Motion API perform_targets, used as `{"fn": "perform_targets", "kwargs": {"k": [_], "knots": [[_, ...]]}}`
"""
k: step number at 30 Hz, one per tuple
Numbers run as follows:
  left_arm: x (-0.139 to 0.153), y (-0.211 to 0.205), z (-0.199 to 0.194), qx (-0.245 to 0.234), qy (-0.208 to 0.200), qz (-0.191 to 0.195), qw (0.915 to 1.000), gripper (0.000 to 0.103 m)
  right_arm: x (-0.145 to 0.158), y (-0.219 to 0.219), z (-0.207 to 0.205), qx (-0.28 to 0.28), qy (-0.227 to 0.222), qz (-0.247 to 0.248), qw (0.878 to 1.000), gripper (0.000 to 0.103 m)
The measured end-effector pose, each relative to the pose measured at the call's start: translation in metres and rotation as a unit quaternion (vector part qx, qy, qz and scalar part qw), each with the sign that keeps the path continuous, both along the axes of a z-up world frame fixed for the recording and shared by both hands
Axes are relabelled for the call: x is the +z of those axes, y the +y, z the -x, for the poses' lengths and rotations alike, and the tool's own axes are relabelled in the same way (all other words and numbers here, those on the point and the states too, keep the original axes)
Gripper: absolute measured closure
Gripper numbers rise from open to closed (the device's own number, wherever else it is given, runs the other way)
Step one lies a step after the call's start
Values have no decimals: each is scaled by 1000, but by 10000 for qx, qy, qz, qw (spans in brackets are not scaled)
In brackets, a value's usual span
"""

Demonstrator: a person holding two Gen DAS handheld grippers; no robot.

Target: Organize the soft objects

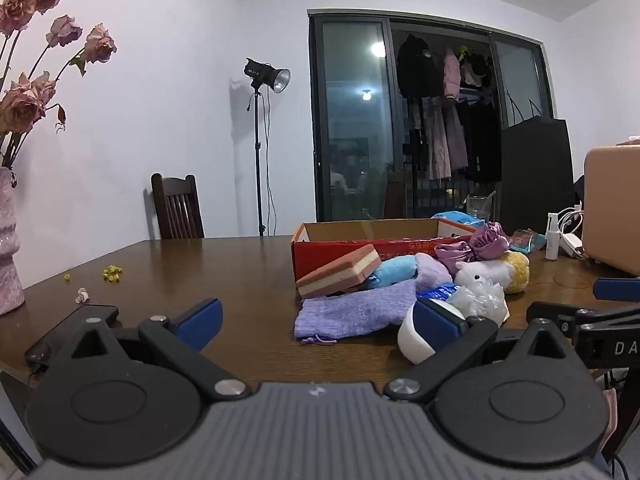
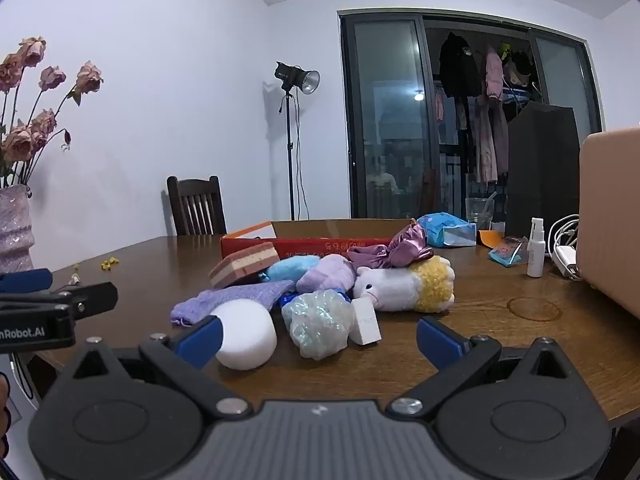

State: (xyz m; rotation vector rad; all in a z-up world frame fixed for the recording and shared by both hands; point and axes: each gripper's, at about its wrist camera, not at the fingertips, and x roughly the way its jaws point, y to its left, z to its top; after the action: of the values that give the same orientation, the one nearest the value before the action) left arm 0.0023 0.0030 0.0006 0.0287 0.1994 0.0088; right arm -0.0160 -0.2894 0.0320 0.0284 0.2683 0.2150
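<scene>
Dark brown wooden worktop point(image 2: 500, 344): glossy, grained. Red cardboard box point(image 2: 320, 245): matt. Lilac woven cloth pouch point(image 2: 240, 298): coarse. Purple satin scrunchie point(image 2: 400, 246): shiny. White-and-yellow plush toy point(image 2: 404, 284): fuzzy. Pink-and-cream layered sponge point(image 2: 244, 264): porous, matt. White foam cylinder point(image 2: 248, 334): smooth. Crinkled iridescent plastic bundle point(image 2: 316, 320): glossy.

"nRobot.AI" on left gripper point(image 2: 48, 320) body; "DA" on right gripper point(image 1: 612, 320); red box point(image 2: 304, 246) print illegible.
</scene>
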Motion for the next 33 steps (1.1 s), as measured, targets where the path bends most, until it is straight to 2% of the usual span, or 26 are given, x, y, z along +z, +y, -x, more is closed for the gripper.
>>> {"fn": "perform_targets", "kwargs": {"k": [1,6,11,33], "knots": [[-1,-1,3,-66,-183,-143,9997,0,0,0,0,7,40,-2,10000,0],[-2,-4,9,-45,-219,-142,9996,0,3,1,1,36,-5,9,10000,0],[0,-2,3,-27,-142,-39,9999,0,0,-3,2,32,-56,26,10000,0],[2,-2,4,-23,-155,-40,9999,0,2,1,1,-10,-51,126,9999,0]]}}
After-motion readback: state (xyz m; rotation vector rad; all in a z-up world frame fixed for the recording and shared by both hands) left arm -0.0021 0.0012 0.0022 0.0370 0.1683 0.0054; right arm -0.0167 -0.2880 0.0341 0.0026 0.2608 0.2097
